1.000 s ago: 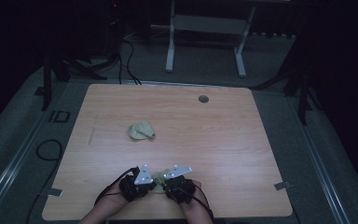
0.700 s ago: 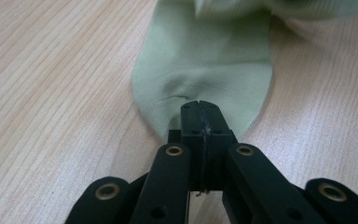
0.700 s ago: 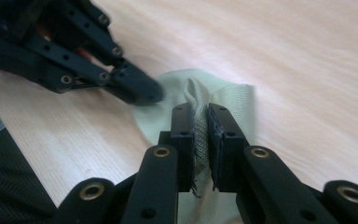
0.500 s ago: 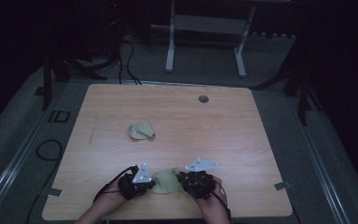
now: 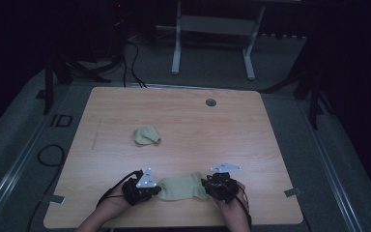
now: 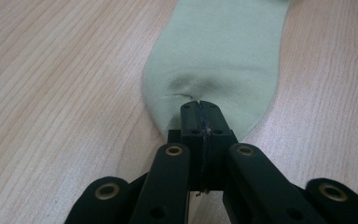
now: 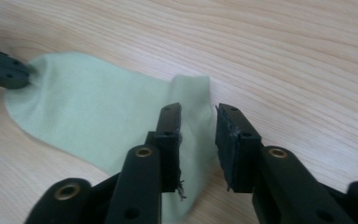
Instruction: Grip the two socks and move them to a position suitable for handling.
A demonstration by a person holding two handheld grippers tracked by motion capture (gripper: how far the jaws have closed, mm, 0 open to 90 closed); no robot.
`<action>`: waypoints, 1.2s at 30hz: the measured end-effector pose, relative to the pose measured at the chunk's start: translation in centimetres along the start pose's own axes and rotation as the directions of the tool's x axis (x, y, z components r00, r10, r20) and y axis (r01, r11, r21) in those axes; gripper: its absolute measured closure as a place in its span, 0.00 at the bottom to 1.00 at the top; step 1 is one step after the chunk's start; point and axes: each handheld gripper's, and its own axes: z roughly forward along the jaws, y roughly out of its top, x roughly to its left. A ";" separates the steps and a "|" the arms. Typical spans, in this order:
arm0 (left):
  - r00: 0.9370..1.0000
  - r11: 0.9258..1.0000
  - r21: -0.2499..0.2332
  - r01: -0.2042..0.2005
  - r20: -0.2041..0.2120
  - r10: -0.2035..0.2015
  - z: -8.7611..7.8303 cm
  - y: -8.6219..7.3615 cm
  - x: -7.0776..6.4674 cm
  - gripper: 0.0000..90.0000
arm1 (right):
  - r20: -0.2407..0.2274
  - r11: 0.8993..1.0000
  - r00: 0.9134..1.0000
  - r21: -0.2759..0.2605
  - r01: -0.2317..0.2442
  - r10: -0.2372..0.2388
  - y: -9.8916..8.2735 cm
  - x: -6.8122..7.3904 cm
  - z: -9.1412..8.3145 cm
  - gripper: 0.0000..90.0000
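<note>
My left tongs (image 6: 199,108) pinched the sock (image 5: 182,186) at the table's (image 5: 251,145) near edge to anchor it; my right tongs (image 7: 197,116), just opening, straddled its cuff unpinched.

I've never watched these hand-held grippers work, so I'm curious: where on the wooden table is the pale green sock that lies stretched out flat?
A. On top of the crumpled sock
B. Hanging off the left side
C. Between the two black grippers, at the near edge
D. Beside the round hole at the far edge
C: the flat pale green sock spans from the left gripper, shut on its end, to the right gripper, whose jaws stand apart.
</note>
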 end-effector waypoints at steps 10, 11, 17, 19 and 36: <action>1.000 1.000 0.000 -0.013 -0.018 0.013 0.0 0.0 0.0 0.98 | -0.055 0.999 0.998 0.011 0.044 -0.043 0.2 0.7 1.1 0.94; 1.000 1.000 0.000 -0.013 -0.018 0.013 0.0 0.0 0.0 0.98 | -0.049 0.999 0.998 0.025 0.043 -0.042 0.1 0.7 1.4 0.95; 1.000 1.000 -0.006 0.022 0.007 -0.022 0.0 -0.1 0.5 0.98 | -0.010 0.997 0.999 0.055 0.049 -0.048 -0.9 0.5 2.2 0.94; 1.000 1.000 -0.005 0.024 0.002 -0.024 0.0 0.0 0.6 0.98 | 0.005 0.997 0.998 0.059 0.057 -0.058 -1.1 0.4 1.9 0.94; 1.000 1.000 -0.013 0.000 -0.010 0.000 0.8 0.9 1.0 0.90 | 0.024 0.996 0.997 0.064 0.067 -0.069 -2.4 -0.1 0.7 0.89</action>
